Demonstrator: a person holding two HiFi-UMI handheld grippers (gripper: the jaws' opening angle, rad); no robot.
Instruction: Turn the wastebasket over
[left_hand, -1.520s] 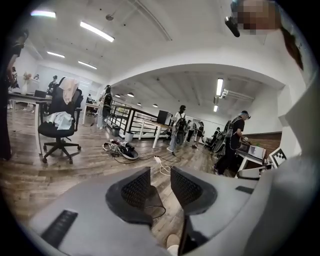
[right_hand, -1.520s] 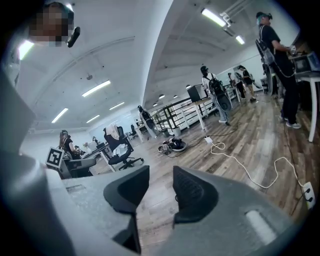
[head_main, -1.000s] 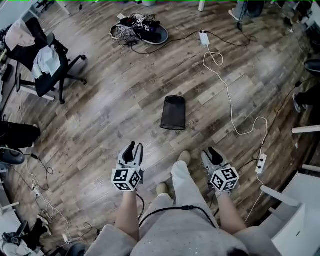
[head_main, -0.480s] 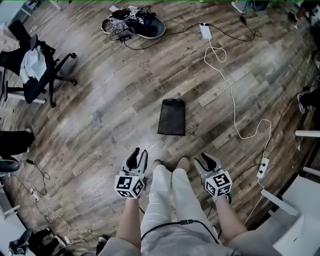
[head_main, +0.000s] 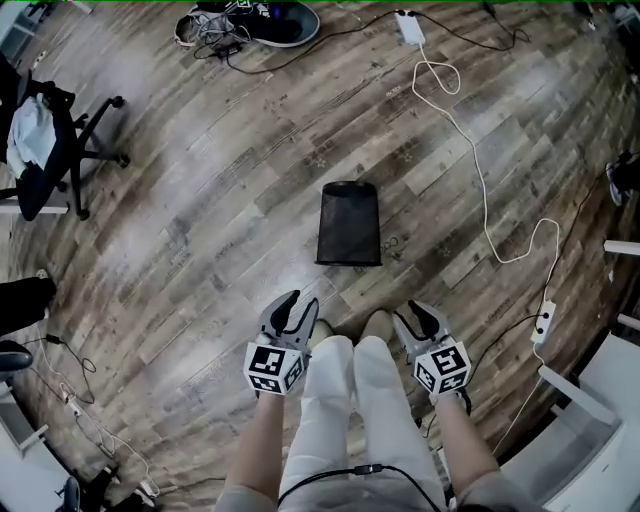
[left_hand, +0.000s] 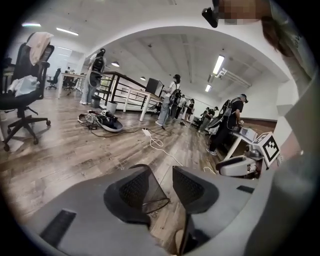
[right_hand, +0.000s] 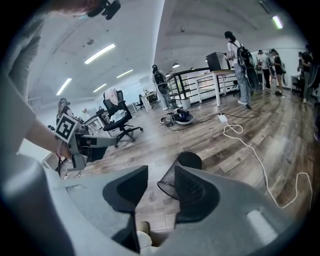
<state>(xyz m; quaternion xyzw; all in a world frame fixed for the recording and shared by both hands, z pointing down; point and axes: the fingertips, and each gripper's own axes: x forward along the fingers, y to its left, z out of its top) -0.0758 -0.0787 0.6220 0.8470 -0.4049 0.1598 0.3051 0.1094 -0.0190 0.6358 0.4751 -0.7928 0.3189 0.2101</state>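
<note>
The wastebasket (head_main: 349, 223) is not yet in either hand-held gripper. The left hand-held gripper (head_main: 291, 302) has its jaws apart and opening, with nothing pressed between the pads. Its own view shows the black mesh only through the gap, lying further off. The right hand-held gripper (head_main: 426, 314) also stands open and empty, with the basket's rim showing past its right jaw.

Both point forward and downward, one on each side of the person's legs, just behind the shoes (head_main: 378, 322). Beyond the shoes, near but clear of both grippers, the basket lies on its side on the wooden floor (head_main: 200, 230). Its wide open mouth faces the person and its closed base points away.

Compared with a second ago, the grippers have come lower and nearer to the basket, and it now sits closer in front of the feet. It has not been shifted and lies as it did. I judge this to be the end of the approach: the widening jaws look ready for a grasp, likely at the near rim, but the turning itself has not begun.

A white cable (head_main: 478, 190) trails across the floor to the right, well apart, and an office chair (head_main: 45, 150) stands far off to the left.
</note>
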